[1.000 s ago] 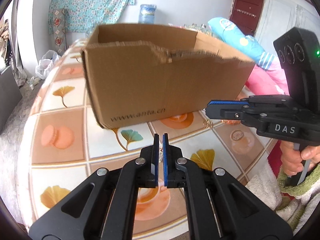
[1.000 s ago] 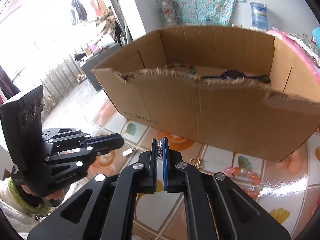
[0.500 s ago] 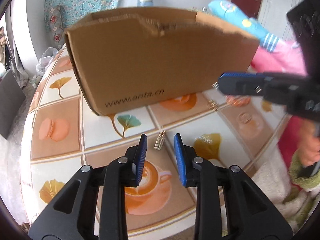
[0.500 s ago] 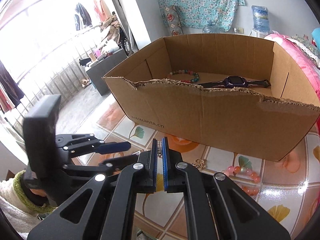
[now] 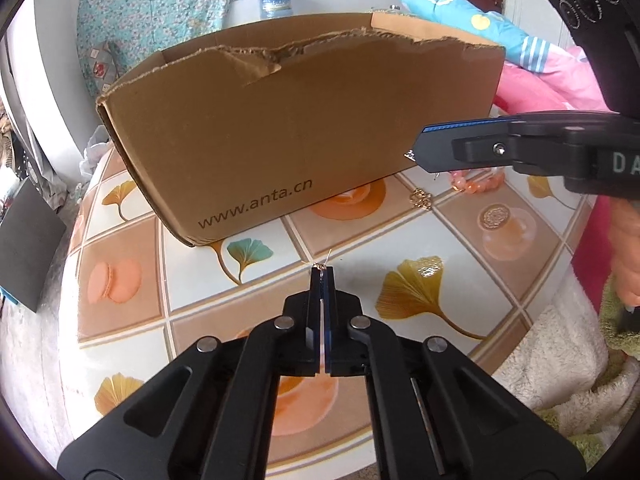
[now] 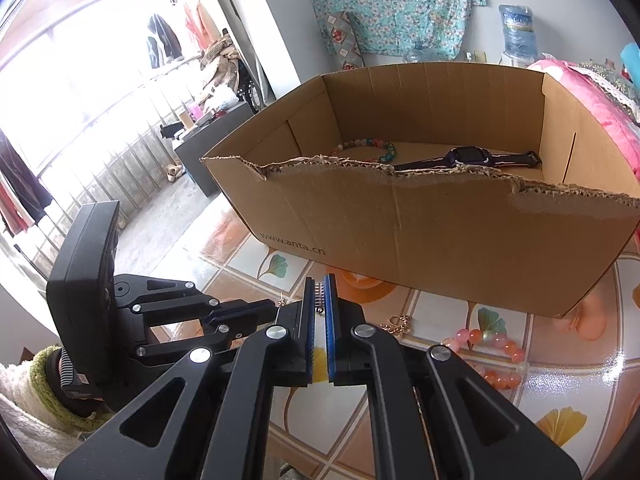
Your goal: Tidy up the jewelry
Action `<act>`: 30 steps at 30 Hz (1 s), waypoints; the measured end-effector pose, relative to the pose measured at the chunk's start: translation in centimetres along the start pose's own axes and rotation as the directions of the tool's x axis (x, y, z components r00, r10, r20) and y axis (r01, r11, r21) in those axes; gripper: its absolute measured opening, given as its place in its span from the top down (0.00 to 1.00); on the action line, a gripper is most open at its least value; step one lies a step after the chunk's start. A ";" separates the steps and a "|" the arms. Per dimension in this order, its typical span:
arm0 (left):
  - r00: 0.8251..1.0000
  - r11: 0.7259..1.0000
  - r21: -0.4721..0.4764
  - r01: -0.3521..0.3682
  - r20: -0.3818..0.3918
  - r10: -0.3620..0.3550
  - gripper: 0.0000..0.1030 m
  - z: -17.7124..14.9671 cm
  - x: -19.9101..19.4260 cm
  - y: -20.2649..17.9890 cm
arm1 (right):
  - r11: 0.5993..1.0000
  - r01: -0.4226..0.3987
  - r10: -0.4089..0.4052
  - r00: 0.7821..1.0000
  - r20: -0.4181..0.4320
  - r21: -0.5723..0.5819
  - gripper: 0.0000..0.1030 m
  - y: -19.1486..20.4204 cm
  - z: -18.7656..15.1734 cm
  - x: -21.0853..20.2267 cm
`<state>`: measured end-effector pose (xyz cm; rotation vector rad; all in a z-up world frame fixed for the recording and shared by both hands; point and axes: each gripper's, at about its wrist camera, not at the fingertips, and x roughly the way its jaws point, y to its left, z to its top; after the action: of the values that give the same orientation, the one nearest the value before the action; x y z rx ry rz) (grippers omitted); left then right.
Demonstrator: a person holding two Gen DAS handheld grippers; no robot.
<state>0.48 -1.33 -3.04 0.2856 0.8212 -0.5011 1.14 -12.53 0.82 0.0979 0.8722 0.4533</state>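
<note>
Reading left tool (image 5: 321, 276) as pinched together, just done closing, with a tiny gold piece (image 5: 320, 266) nipped at the very tips, in front of the box (image 5: 300, 128). Cannot tell whether lifted clear of the table (image 5: 200, 288) yet. Tip grip probably down to thin, flat-lying metal; looks marginal, could slip on the lift. Right tool (image 6: 320, 285) likewise clamped, on a small silver studded piece (image 6: 319, 293), parked in front of the box's near wall. Guessing one item per tool, to carry both over in a single trip. Already inside the box, toward the far wall: coloured bead bracelet (image 6: 368, 148) and watch (image 6: 468, 158). Not yet collected, lying just in front of the box: gold chain (image 6: 396, 324) and pink bead bracelet (image 6: 488, 354). Next, probably: up over the torn near wall, then release inside.
</note>
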 end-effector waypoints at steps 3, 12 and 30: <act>1.000 1.000 -0.004 -0.004 0.008 0.004 1.00 0.2 -0.3 0.2 | 1.000 -0.004 0.004 1.000 0.006 0.002 0.95 -0.1 0.0 -0.2; 0.994 0.998 -0.034 0.046 0.102 -0.042 1.00 1.7 -3.6 1.0 | 0.999 -0.034 0.034 0.998 0.058 0.001 0.95 0.0 0.5 -2.2; 0.951 0.981 -0.060 0.186 0.263 -0.164 1.00 12.3 -5.2 2.5 | 0.993 -0.057 0.039 0.985 0.169 0.101 0.95 -4.3 6.7 -4.4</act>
<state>6.48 -2.90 9.04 0.0665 0.6148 -0.6535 5.21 -17.65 7.14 0.2512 0.7302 0.4375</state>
